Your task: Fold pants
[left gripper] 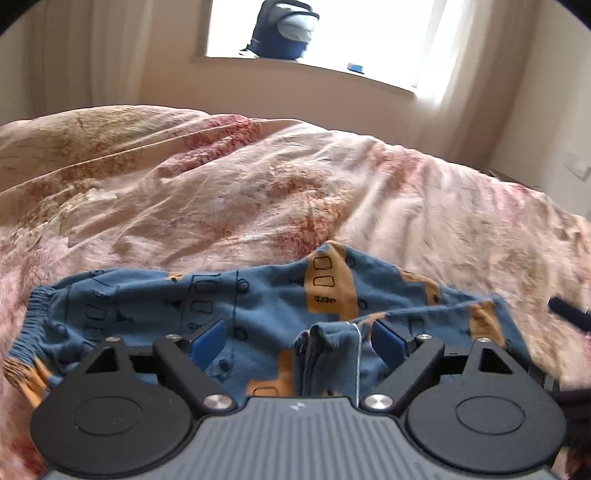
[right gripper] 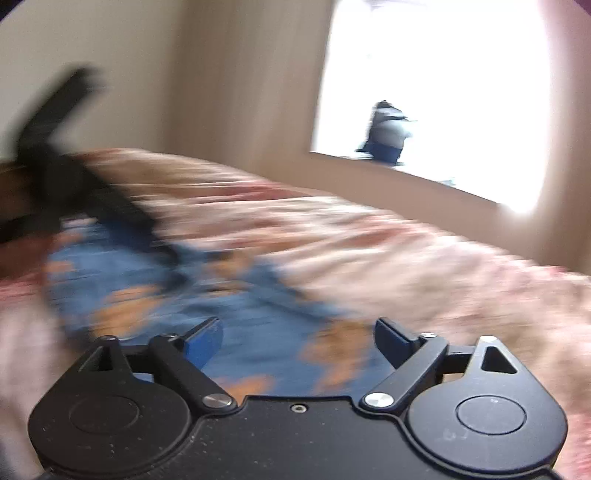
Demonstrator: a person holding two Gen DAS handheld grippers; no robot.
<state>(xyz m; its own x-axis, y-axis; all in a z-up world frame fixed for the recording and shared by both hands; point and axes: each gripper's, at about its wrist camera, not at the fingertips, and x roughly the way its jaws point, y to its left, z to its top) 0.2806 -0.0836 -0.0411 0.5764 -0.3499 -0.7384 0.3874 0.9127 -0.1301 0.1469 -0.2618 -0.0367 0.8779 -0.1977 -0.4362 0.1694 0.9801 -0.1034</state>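
Observation:
The pants (left gripper: 236, 306) are blue with orange patches and drawn outlines. They lie bunched on the bed just beyond my left gripper (left gripper: 297, 343), with the elastic waistband (left gripper: 35, 306) at the left. A raised fold of the cloth (left gripper: 321, 343) stands between the blue pads, which sit wide apart and do not press on it; the gripper is open. In the blurred right wrist view my right gripper (right gripper: 297, 341) is open over the pants (right gripper: 258, 332), nothing gripped. A dark blurred shape at the upper left of that view is the left gripper (right gripper: 62, 158).
A wrinkled pink floral bed cover (left gripper: 258, 184) fills both views. Behind it are a bright window (left gripper: 369, 29) with a blue backpack (left gripper: 284, 29) on the sill, pale curtains (left gripper: 92, 55) and cream walls. A black part of the other tool (left gripper: 569, 314) shows at the right edge.

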